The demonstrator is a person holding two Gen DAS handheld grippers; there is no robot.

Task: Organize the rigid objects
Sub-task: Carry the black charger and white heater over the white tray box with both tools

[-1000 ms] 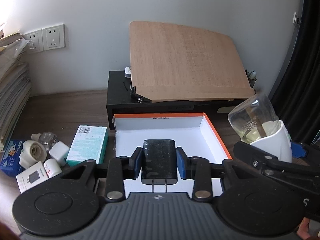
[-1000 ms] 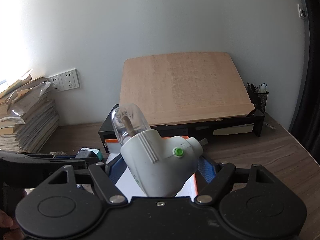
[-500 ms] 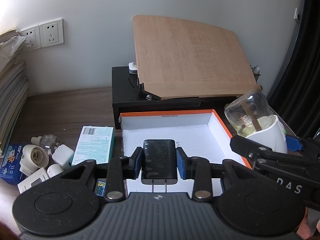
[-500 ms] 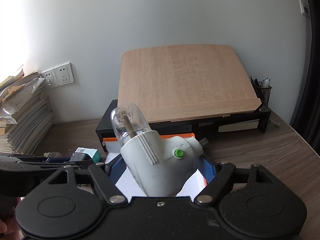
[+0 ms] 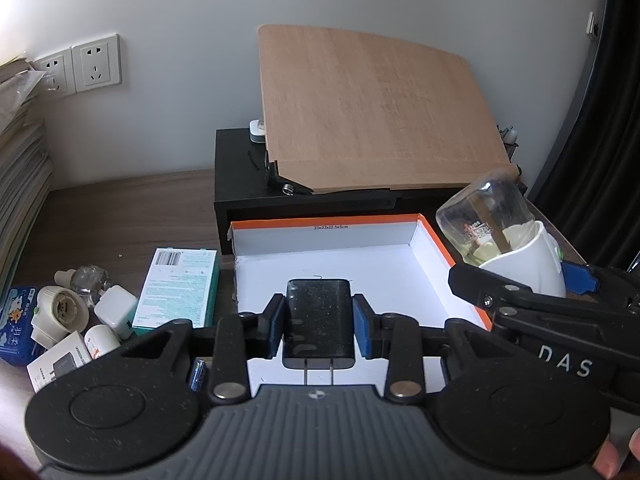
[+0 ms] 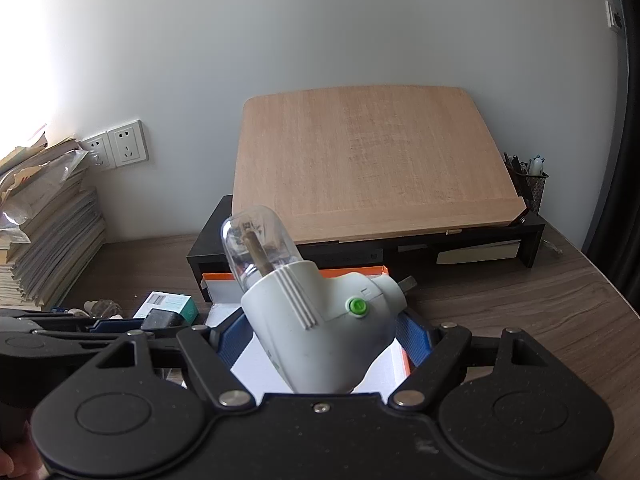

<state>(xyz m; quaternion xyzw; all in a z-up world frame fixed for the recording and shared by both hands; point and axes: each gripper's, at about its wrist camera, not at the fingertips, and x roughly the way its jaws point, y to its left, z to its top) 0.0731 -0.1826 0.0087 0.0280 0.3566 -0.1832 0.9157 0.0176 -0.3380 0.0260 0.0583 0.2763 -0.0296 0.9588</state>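
Observation:
My left gripper [image 5: 319, 318] is shut on a black plug charger [image 5: 319, 326] and holds it over the near part of the open orange-rimmed white box [image 5: 434, 236]. My right gripper [image 6: 324, 334] is shut on a white plug-in vaporizer with a clear bottle [image 6: 316, 316] and holds it above the box's right side [image 6: 402, 364]. The vaporizer also shows in the left wrist view [image 5: 504, 236]. The left gripper and its charger [image 6: 160, 319] show at the left of the right wrist view.
Left of the box lie a teal carton [image 5: 178, 286], a white adapter [image 5: 116, 310], another vaporizer [image 5: 56, 314], a small bottle [image 5: 86, 278] and small boxes [image 5: 60, 364]. A black desk shelf [image 5: 236, 200] with a tilted wooden board [image 5: 372, 112] stands behind. A paper stack [image 6: 48, 240] is far left.
Both grippers have risen and drawn back a little with their objects; the box and the shelf now sit lower and farther in both views.

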